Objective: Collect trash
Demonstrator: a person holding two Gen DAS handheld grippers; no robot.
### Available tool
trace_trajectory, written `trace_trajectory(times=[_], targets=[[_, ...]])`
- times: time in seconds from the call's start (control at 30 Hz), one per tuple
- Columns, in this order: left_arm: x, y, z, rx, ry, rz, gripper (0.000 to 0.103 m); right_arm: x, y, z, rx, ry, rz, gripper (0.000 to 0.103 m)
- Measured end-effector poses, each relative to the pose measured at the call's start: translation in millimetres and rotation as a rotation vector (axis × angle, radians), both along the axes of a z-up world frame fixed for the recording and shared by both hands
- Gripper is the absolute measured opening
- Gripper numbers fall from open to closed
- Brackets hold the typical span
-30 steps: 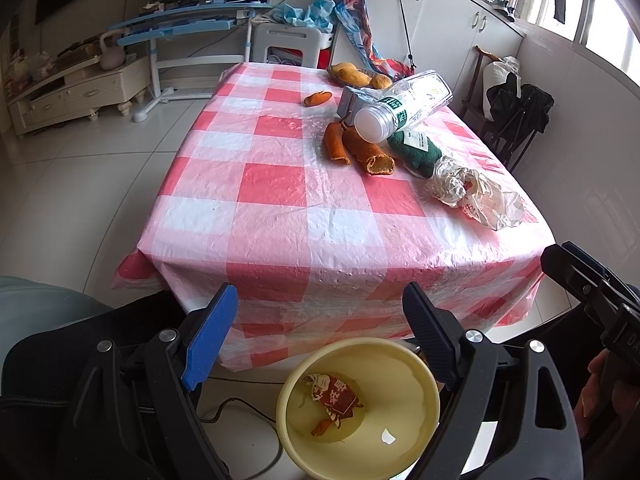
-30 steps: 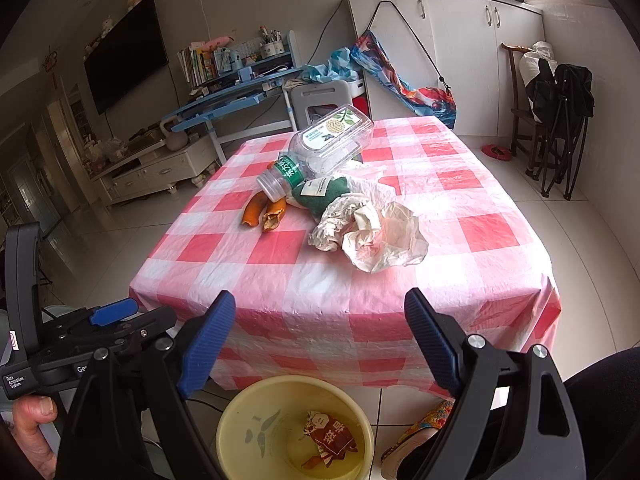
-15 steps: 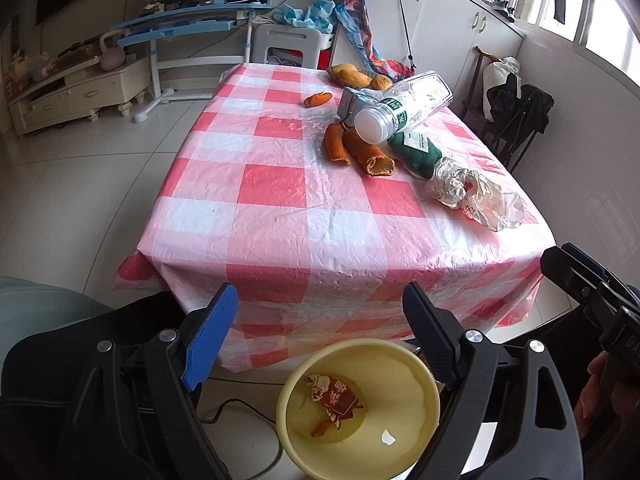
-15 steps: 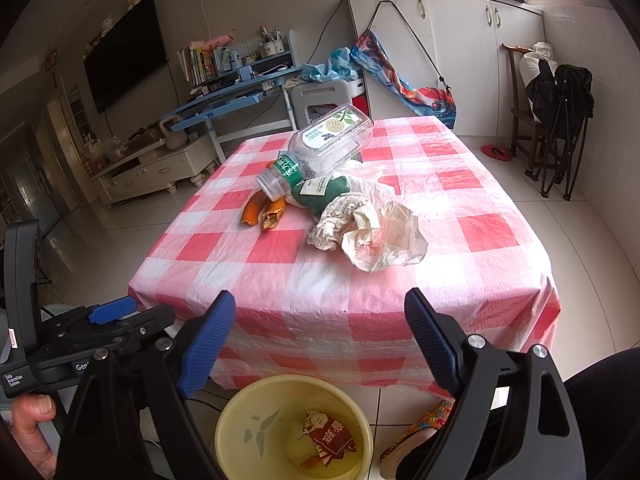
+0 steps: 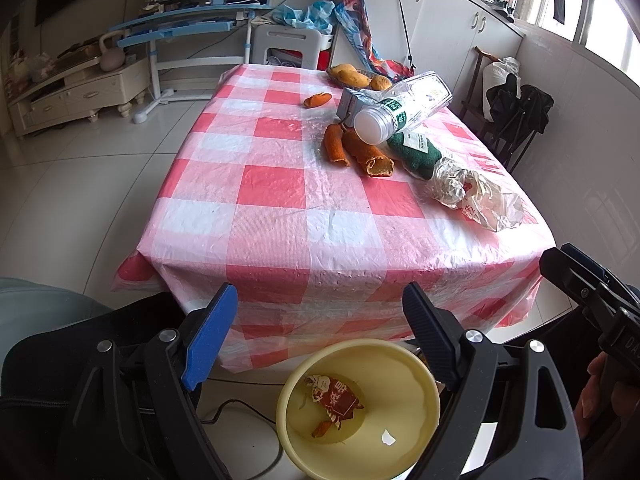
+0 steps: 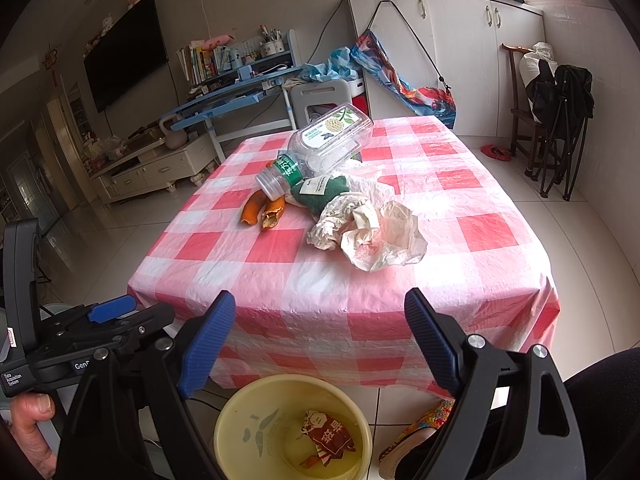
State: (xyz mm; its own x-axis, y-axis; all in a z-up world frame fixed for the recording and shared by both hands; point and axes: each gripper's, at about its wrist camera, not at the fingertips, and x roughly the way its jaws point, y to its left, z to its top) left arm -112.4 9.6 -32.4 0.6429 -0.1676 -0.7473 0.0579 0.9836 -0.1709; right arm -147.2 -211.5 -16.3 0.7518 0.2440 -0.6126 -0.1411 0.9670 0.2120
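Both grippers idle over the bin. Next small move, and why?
Probably reach the right gripper forward to the crumpled plastic wrapper: it is the trash nearest the table's front edge, both grippers are open and empty, and the yellow bin below holds only a red packet and scraps.

"Data Acquisition System" on the left tongs' handle (image 6: 18,376), Chinese characters on red wrapper (image 6: 330,436)

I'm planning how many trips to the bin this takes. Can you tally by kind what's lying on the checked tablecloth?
Orange peel pieces: 3
Clear plastic bottle: 1
Small carton: 1
Green cloth: 1
Crumpled plastic bag: 1
Plate of yellow fruit: 1
Total: 8
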Motion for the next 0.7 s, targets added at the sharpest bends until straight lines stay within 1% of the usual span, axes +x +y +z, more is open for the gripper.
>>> trace_trajectory(times=[0.7], targets=[[2.8,2.2,1.6,-0.003,-0.003,0.004,0.081,-0.1,-0.2,-0.4,-0.003,0.001,0.001,0.083]])
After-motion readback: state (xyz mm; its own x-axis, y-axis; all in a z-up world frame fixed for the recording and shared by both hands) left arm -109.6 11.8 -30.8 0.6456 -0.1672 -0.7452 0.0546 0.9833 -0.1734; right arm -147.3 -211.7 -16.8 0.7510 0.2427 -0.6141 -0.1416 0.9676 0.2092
